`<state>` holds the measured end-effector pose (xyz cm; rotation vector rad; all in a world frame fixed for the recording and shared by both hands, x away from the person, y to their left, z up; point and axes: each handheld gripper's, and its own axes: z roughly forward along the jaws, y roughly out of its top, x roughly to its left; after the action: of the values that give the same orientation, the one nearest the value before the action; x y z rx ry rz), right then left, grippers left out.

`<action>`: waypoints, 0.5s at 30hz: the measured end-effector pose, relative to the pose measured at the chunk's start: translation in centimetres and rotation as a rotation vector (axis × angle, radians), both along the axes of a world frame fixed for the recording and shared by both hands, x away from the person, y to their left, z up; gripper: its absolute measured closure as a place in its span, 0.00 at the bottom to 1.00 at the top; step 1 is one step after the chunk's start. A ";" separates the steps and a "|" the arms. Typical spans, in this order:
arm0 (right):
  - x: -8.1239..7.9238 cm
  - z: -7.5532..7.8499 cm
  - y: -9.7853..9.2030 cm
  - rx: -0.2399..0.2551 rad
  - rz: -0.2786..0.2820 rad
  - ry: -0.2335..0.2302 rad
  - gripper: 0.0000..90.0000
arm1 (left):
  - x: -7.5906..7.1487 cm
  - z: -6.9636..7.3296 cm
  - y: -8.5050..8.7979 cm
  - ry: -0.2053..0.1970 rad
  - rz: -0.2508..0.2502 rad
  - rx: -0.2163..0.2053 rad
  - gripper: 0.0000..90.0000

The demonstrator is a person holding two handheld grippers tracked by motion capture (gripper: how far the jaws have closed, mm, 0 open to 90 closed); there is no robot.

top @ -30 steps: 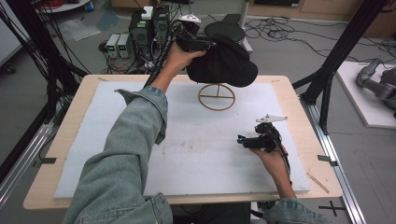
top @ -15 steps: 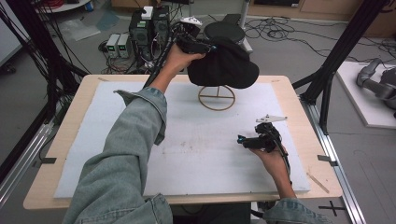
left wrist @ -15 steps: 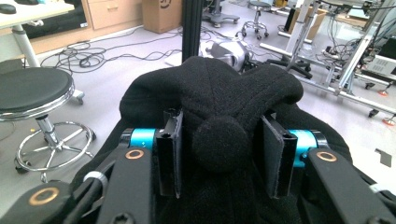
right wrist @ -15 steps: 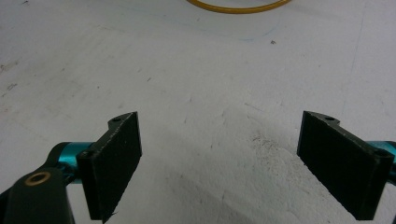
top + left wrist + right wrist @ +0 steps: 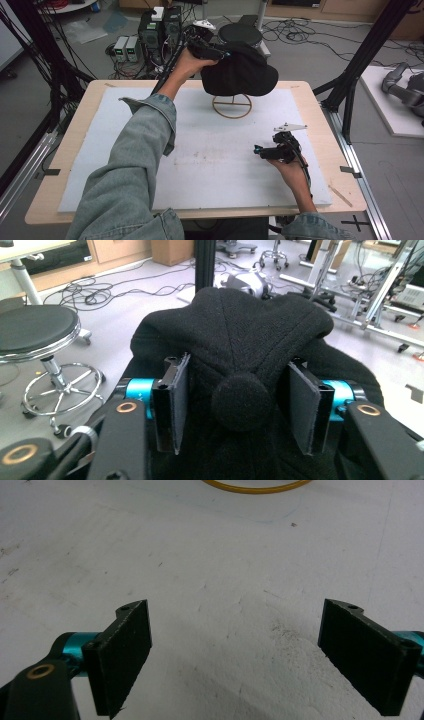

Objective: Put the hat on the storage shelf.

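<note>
Denim sleeve (image 5: 135,165) stretches up the left side of the high view, and at the end of it the left hand (image 5: 187,62) holds the left gripper (image 5: 220,51) right at the crown of the black cap (image 5: 240,72). The cap sits perched on a wooden ring stand (image 5: 232,106) at the far middle of the white mat (image 5: 150,130). No brand, no label, no readable writing on the cap, the mat or the tools.

In the left gripper view, the cap's top button (image 5: 241,401) sits dead centre between the jaws, and the pads (image 5: 176,407) stand a little off the fabric on both sides, not pressing. Those jaws have just been opening, with the cap crown between them; a second ago the hand was in the same spot at the cap, and the cap has not shifted on its stand.

Over to the right: the right hand (image 5: 295,167) rests on the mat near the front right, holding the right gripper (image 5: 257,150), well apart from the cap. In the right gripper view its jaws gape wide over bare mat (image 5: 225,580), nothing between them, with the edge of the ring stand (image 5: 255,486) at the top. It has not moved since the earlier frames.
</note>
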<state>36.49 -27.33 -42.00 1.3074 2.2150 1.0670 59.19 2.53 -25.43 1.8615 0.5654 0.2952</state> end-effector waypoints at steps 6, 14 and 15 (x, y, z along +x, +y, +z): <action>0.0 0.0 0.0 -0.002 0.000 0.000 0.15 | -0.1 -0.1 0.0 -0.010 0.000 0.012 0.51; 0.0 0.0 0.0 -0.001 -0.001 0.000 0.15 | -0.4 0.1 0.5 -0.014 -0.003 0.017 0.50; 0.0 0.0 0.0 -0.001 0.000 0.000 0.15 | -0.5 0.2 0.6 -0.014 -0.002 0.017 0.50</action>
<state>36.50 -27.34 -42.01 1.3071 2.2149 1.0663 58.69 3.13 -25.27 1.8753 0.5533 0.3122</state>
